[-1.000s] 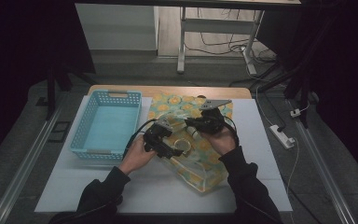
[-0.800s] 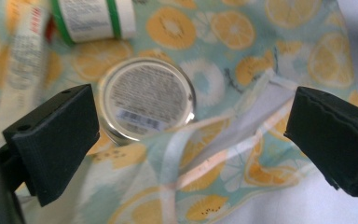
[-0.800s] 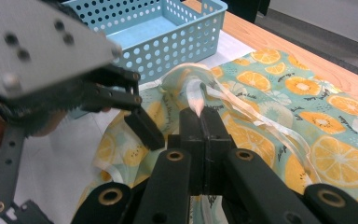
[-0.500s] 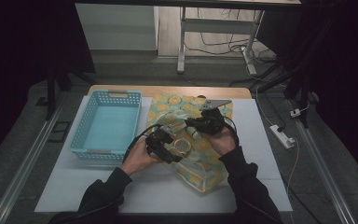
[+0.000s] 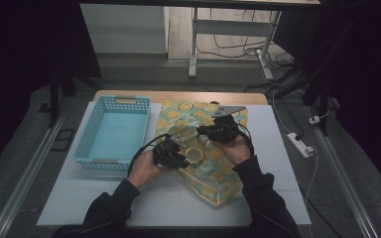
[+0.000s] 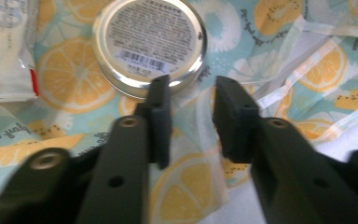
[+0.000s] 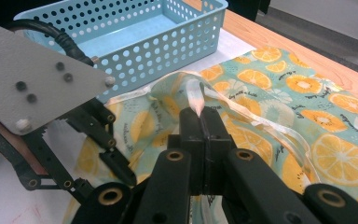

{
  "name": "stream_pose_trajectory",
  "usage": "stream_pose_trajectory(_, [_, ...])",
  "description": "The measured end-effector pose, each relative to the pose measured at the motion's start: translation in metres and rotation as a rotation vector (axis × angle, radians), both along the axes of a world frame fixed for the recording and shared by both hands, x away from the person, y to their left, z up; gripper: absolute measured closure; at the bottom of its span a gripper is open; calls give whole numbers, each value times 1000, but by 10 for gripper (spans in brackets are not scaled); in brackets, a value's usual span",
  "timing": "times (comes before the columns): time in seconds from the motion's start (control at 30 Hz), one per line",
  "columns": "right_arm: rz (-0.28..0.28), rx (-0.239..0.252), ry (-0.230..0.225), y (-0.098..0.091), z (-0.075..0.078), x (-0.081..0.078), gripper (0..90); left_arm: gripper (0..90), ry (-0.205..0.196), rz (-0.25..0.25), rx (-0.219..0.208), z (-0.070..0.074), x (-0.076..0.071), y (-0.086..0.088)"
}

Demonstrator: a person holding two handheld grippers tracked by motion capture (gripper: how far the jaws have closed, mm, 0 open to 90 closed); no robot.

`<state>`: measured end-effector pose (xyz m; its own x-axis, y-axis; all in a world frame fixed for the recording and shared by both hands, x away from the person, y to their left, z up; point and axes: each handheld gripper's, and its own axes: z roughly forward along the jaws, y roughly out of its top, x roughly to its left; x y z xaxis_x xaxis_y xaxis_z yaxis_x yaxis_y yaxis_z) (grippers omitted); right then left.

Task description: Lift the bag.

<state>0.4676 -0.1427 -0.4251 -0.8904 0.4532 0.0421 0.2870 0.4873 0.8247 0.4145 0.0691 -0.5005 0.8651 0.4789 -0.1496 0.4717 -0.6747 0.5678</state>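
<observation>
The left claw (image 6: 191, 114) has just been closing: a second ago its jaws stood wide beside the clear bag (image 5: 213, 183), and now they are narrowed to a small gap with nothing firmly caught between them, only printed plastic lying under the tips. The left hand has also crept a little to the right, toward the round tin (image 6: 150, 44), which lies inside the bag just past the tips; the left jaw overlaps its near rim, but whether it touches I cannot tell. That suggests the grab for the tin is under way, not done. The right claw (image 7: 200, 116) is clamped on the bag's clear rim strip, holding the mouth up. The bag is soft, glossy, see-through plastic printed with orange slices on teal, wrinkled where lifted. The tin is flat shiny metal with a barcode label. A white tube (image 6: 9, 51) lies left of it. A blue perforated plastic basket (image 5: 95, 153) sits empty at the left of the white bench (image 5: 129, 208).
</observation>
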Motion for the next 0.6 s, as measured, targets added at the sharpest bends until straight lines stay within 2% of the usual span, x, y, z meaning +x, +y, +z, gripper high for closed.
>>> stream_pose_trajectory(0.03, [0, 0, 0, 0, 0, 0, 900, 732, 10, 2, 3, 0, -1, 0])
stream_pose_trajectory(0.1, [0, 1, 1, 0, 0, 0, 900, 743, 19, 4, 15, -1, -1, -2])
stream_pose_trajectory(0.17, [0, 2, 0, 0, 0, 0, 900, 661, 31, 11, 12, -3, -1, -3])
stream_pose_trajectory(0.23, [0, 2, 0, 0, 0, 0, 900, 542, 42, 6, 40, -6, -2, -5])
stream_pose_trajectory(0.33, [0, 1, -2, 0, 1, -1, 900, 531, 40, 2, 81, -11, -4, -7])
stream_pose_trajectory(0.4, [0, 1, -2, 0, 1, -1, 900, 585, 37, -3, 99, -14, -6, -8])
stream_pose_trajectory(0.43, [1, 1, -3, 0, 1, -1, 900, 614, 22, -1, 102, -15, -7, -8])
stream_pose_trajectory(0.6, [2, -1, -4, 0, 1, -1, 900, 836, 38, -10, 92, -16, -8, -7])
